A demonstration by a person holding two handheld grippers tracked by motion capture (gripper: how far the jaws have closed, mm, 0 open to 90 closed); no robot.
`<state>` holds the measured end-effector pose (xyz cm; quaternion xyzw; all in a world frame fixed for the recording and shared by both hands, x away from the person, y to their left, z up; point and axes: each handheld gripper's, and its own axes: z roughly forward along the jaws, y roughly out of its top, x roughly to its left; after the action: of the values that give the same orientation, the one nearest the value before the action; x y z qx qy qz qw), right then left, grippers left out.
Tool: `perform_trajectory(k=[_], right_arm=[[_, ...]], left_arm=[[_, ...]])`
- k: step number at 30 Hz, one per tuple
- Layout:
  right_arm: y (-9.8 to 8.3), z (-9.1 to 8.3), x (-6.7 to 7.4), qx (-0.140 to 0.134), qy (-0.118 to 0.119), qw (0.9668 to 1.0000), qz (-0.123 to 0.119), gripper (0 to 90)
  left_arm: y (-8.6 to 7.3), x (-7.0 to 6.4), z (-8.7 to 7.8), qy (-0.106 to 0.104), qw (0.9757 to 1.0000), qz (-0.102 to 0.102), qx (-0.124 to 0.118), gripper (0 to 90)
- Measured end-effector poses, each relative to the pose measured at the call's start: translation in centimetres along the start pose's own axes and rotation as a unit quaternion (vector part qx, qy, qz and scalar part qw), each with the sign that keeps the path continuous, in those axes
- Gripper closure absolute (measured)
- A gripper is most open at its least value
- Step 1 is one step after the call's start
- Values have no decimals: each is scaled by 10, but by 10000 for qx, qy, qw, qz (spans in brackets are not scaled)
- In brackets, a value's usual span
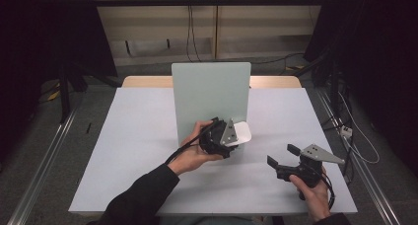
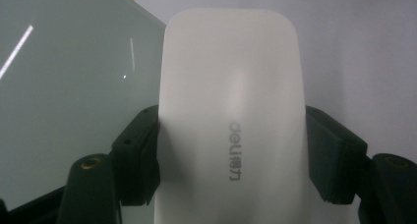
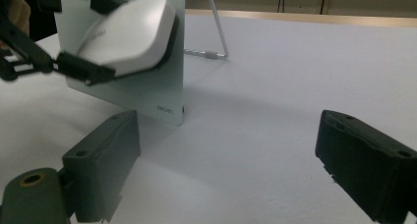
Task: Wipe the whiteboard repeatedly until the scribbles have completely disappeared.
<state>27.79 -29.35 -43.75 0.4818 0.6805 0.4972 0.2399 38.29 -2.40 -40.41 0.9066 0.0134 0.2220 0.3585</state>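
Note:
A white rounded eraser (image 2: pixel 231 111) with grey lettering sits between my left gripper's (image 2: pixel 232 155) two black jaws, which press on its long sides. In the high view that left gripper (image 1: pixel 237 134) holds the eraser (image 1: pixel 242 132) at the lower right of an upright pale green board (image 1: pixel 211 92) at the table's middle. From the right gripper view the eraser (image 3: pixel 128 32) lies flat against the board's face (image 3: pixel 157 89). My right gripper (image 1: pixel 282 156) hovers near the table's front right, its jaws wide apart and nothing between them (image 3: pixel 228 155).
The white tabletop (image 1: pixel 138 136) spreads around the board, with a wooden edge (image 1: pixel 148 81) at the back. A thin metal wire stand (image 3: pixel 219 42) props the board from behind. Cables and metal rails (image 1: pixel 44 156) run along the floor beside the table.

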Motion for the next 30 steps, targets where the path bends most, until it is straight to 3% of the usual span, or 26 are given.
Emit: perform_trajectory(k=[5, 9, 12, 14, 17, 23, 27, 29, 30], right_arm=[[0, 0, 0, 3, 1, 10000, -5, 97], [0, 0, 0, 0, 5, 10000, -6, 97], [0, 0, 1, 7, 14, 10000, 2, 97], [0, 0, 1, 8, 13, 10000, -3, 96], [0, 0, 0, 1, 10, 10000, -5, 97], [0, 0, 0, -3, 23, 10000, -3, 97], [0, 0, 0, -2, 13, 10000, -6, 97], [0, 0, 0, -1, 13, 10000, -5, 96], [0, 0, 0, -3, 15, 10000, -4, 97]], left_arm=[[-2, -6, 6, -93, 9999, -9, 92, 310], [-2, -15, 11, -68, 9993, 213, 289, 311], [-2, -15, 14, -191, 9989, 233, 358, 311], [-2, -16, 15, -194, 9990, 218, 347, 311], [-2, -14, 14, -210, 9995, 22, 218, 311], [11, 11, -5, 39, 9997, -210, -83, 311], [18, 27, -19, 292, 9980, -422, -370, 311], [18, 28, -19, 285, 9981, -398, -366, 311], [18, 25, -18, 313, 9987, -294, -290, 311]])
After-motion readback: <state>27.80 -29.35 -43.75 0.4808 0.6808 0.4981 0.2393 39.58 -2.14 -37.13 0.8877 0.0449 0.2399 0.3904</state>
